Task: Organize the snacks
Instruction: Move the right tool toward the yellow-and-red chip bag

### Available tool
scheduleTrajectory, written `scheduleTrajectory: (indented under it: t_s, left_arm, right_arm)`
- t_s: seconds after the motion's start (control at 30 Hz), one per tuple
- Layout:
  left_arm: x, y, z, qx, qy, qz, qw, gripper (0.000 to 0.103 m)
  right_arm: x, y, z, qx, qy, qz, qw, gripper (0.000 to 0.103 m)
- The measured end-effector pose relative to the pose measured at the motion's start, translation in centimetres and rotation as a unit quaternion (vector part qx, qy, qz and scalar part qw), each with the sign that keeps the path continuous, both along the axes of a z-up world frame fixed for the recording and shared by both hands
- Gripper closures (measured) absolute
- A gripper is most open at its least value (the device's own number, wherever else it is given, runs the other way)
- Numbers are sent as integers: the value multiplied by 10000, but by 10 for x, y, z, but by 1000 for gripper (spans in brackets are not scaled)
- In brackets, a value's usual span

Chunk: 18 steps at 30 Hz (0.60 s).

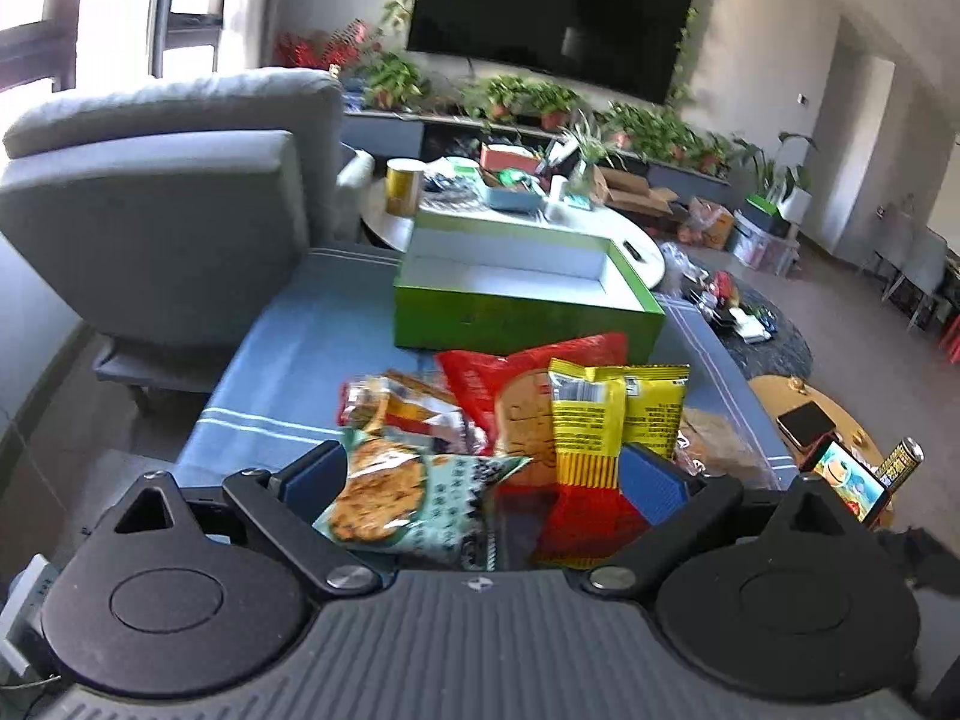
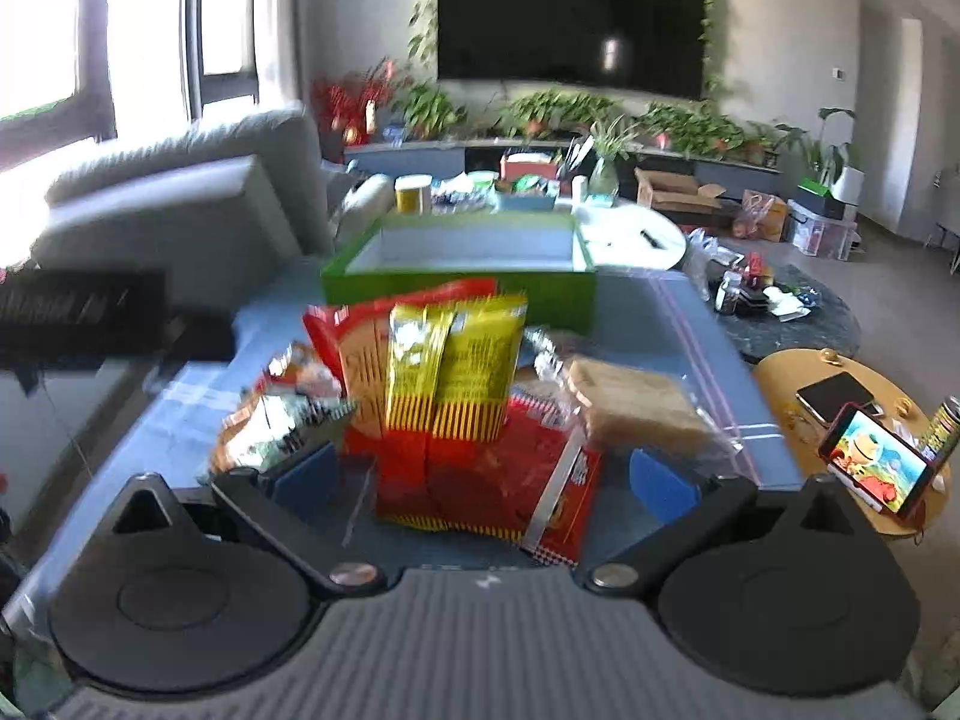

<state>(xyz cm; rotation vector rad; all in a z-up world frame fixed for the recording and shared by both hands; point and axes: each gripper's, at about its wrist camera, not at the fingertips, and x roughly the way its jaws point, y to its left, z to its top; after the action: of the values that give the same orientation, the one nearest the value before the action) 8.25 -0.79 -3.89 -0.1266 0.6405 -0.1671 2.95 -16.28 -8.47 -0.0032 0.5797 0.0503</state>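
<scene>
A pile of snack packets lies on a blue striped cloth point(image 1: 270, 372). In the left wrist view a teal cookie packet point(image 1: 396, 492) and a yellow-and-red packet point(image 1: 585, 450) lie between the open fingers of my left gripper point(image 1: 480, 480). A red packet point(image 1: 510, 384) lies behind them. An open green box point(image 1: 522, 294) with a white inside stands beyond the pile. In the right wrist view my right gripper point(image 2: 480, 474) is open over the yellow-and-red packets point(image 2: 450, 378). A clear bag of bread point(image 2: 636, 408) lies at the right. The green box point(image 2: 462, 276) is behind.
A grey armchair point(image 1: 168, 198) stands at the left. A round white table point(image 1: 636, 246) with clutter is behind the box. A small wooden table point(image 2: 840, 396) at the right holds phones and a can. The left gripper's body point(image 2: 78, 312) shows at the left of the right wrist view.
</scene>
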Motion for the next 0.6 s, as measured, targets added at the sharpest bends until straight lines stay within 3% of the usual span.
scheduleTrajectory:
  t_s: [0.23, 0.4, 0.6]
  left_arm:
    - [42, -27, -18, 136, 281, -336, 9989, 8]
    - [66, -36, -30, 138, 501, -464, 9976, 10]
    - [88, -45, -43, 98, 693, -552, 9960, 13]
  right_arm:
    - [16, -6, -19, 276, -49, -48, 9996, 18]
    - [28, -7, -29, 403, 103, 44, 9991, 28]
    - [36, -8, -36, 432, 170, 18, 9989, 28]
